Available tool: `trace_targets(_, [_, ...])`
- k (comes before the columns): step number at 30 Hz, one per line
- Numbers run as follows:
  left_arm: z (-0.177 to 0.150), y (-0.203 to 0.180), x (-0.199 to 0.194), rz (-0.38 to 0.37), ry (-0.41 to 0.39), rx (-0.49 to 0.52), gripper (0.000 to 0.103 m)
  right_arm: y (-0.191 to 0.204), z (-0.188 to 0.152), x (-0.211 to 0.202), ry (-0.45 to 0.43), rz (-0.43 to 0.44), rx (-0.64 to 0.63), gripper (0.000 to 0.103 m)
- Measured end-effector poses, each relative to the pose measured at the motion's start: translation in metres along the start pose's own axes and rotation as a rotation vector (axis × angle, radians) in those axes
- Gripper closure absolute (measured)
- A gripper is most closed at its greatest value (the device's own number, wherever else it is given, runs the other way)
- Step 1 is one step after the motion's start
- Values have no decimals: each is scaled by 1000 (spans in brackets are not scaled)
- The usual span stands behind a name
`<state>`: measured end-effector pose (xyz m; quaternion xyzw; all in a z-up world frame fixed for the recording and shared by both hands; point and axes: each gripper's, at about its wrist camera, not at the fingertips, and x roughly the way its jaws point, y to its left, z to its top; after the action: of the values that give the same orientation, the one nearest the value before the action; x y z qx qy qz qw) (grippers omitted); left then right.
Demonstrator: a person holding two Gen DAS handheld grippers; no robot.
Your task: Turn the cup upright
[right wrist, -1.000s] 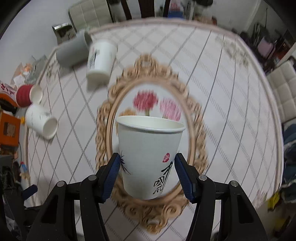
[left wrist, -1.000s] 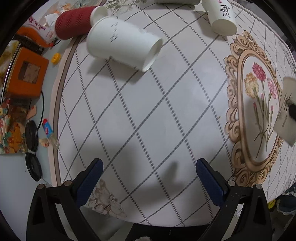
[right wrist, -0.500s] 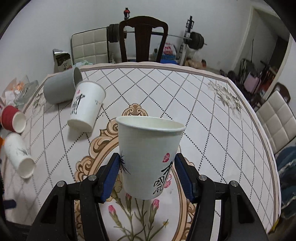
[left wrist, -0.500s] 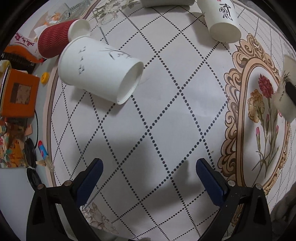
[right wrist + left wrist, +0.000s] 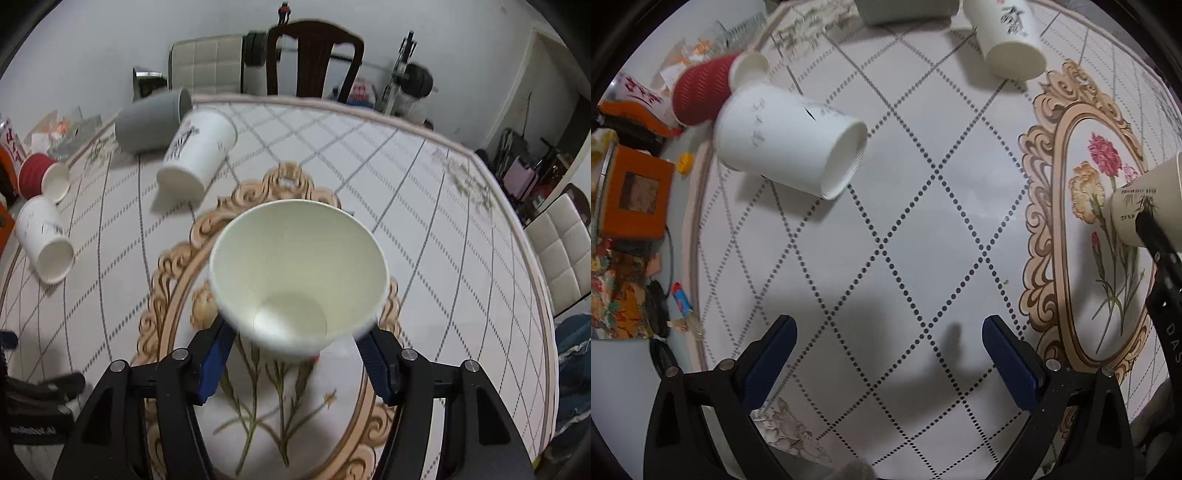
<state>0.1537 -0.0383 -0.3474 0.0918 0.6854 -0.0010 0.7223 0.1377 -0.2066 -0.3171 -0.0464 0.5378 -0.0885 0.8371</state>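
My right gripper (image 5: 295,350) is shut on a white paper cup (image 5: 295,258), held above the flower medallion with its open mouth tilted toward the camera; the cup also shows at the right edge of the left wrist view (image 5: 1152,206). My left gripper (image 5: 886,343) is open and empty above the tablecloth. A white paper cup (image 5: 786,147) lies on its side ahead and left of it, mouth toward the right. A red ribbed cup (image 5: 701,92) lies just behind that one.
Another printed white cup (image 5: 195,155) and a grey cup (image 5: 151,122) lie on their sides at the table's far left. An orange box (image 5: 631,192) and clutter sit off the left table edge. Chairs (image 5: 310,59) stand behind the table.
The right gripper has tipped its cup so the mouth now faces the camera. The left gripper has moved nearer the lying white cup.
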Motion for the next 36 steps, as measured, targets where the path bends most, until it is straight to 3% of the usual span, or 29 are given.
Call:
trace_targets(3, [-10, 2, -15, -9, -36, 4, 1, -8, -8, -11, 27, 8, 34, 20])
trace_targets(7, [-22, 1, -39, -16, -80, 13, 1, -21, -14, -39, 34, -15, 88, 12])
trace_targets(10, [-36, 2, -73, -10, -158, 32, 1, -29, -16, -70, 34, -48, 119, 0])
trace_targets(20, [-70, 11, -197, -49, -399, 11, 0, -53, -7, -217, -65, -99, 141, 0])
trace_targets(30, [-120, 17, -288, -84, -528, -40, 0, -81, -8, -327, -138, -29, 142, 0])
trace_targets(36, [-148, 19, -317, -85, -568, -76, 0, -90, -17, -376, -174, -12, 108, 0])
